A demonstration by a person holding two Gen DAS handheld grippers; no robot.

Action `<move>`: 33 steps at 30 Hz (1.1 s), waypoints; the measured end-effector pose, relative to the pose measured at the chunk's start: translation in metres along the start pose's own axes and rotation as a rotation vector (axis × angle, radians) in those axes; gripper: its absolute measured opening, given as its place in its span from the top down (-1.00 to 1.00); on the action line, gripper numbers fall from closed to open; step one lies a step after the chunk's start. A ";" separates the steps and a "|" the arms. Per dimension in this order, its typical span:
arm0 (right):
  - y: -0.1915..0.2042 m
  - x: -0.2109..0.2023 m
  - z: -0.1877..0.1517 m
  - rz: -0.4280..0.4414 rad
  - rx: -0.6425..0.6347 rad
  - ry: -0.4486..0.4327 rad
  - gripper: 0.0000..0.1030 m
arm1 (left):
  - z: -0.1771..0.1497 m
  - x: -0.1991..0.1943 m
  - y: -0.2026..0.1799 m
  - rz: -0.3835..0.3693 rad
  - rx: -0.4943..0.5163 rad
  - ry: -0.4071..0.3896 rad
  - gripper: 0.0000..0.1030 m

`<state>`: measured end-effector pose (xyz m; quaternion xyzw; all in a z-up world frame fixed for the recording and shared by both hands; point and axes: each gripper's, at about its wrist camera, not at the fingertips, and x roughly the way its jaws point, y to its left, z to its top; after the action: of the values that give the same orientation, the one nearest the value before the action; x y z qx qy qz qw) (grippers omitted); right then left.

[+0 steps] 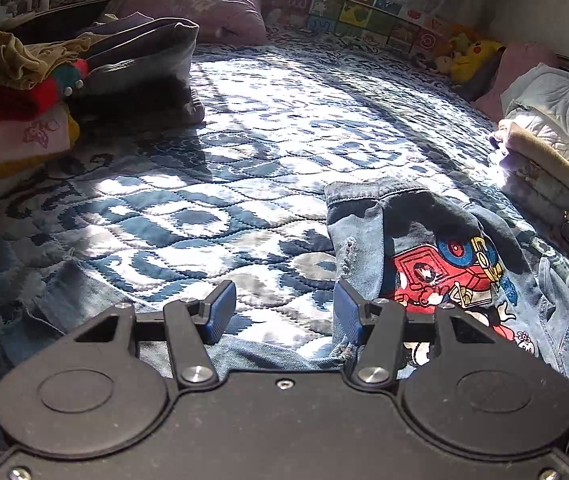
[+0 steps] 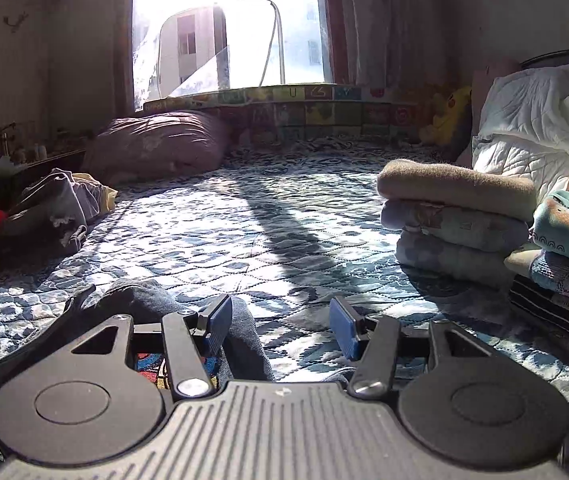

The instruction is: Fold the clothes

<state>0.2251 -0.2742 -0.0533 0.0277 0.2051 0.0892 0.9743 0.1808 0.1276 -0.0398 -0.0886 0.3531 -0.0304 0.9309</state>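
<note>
— Sunlit bedding is being shown: what is lying on the blue-and-white quilt?

— A denim garment with a red cartoon print is being seen crumpled at the near right of the left wrist view, resting on the quilt.

— How are the claws being held?

— The left gripper is being held with its blue pads apart, nothing between them; the garment's edge is lying just beside its right pad. The right gripper is likewise being held spread, with denim bunched by its left pad.

— And around them?

— Folded clothes are being seen stacked at the right, a loose pile at the left.
</note>
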 end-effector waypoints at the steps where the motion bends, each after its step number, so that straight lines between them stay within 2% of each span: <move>1: 0.004 0.013 0.007 0.024 -0.013 0.019 -0.17 | 0.004 0.009 -0.008 -0.012 0.012 -0.001 -0.09; 6: 0.006 0.083 0.024 0.112 0.038 0.153 -0.18 | 0.029 0.064 -0.050 -0.029 0.108 -0.002 -0.14; 10: -0.007 0.128 0.021 0.153 0.127 0.262 -0.21 | 0.042 0.103 -0.073 -0.039 0.153 0.014 -0.15; 12: -0.014 0.150 0.019 0.177 0.173 0.317 -0.27 | 0.044 0.121 -0.077 -0.037 0.150 0.023 -0.15; 14: -0.024 0.163 0.012 0.248 0.255 0.365 -0.39 | 0.043 0.136 -0.075 -0.007 0.139 0.028 -0.15; 17: -0.034 0.180 0.002 0.314 0.354 0.420 -0.40 | 0.037 0.148 -0.065 0.016 0.127 0.045 -0.11; 18: -0.036 0.183 0.000 0.322 0.369 0.429 -0.39 | 0.037 0.150 -0.061 0.012 0.114 0.049 0.04; 19: -0.038 0.185 -0.002 0.331 0.378 0.433 -0.34 | 0.037 0.152 -0.057 0.006 0.097 0.052 0.37; 21: -0.038 0.185 -0.005 0.358 0.386 0.434 0.07 | 0.037 0.153 -0.049 -0.006 0.064 0.048 0.43; 22: -0.038 0.185 -0.006 0.375 0.391 0.434 0.51 | 0.039 0.153 -0.044 -0.019 0.043 0.045 0.52; 23: -0.037 0.184 -0.007 0.394 0.397 0.432 0.65 | 0.040 0.154 -0.038 -0.034 0.022 0.042 0.55; 25: -0.036 0.180 -0.007 0.409 0.398 0.414 0.74 | 0.043 0.155 -0.027 -0.065 -0.020 0.037 0.70; 28: -0.047 0.178 0.002 0.415 0.421 0.362 0.77 | 0.049 0.156 -0.010 -0.105 -0.079 0.028 0.87; 33: -0.061 0.166 0.016 0.386 0.442 0.217 0.78 | 0.059 0.157 0.001 -0.150 -0.121 -0.010 0.93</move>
<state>0.3908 -0.3035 -0.1092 0.2674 0.3131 0.2284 0.8822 0.3377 0.1184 -0.0987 -0.1708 0.3418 -0.0784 0.9208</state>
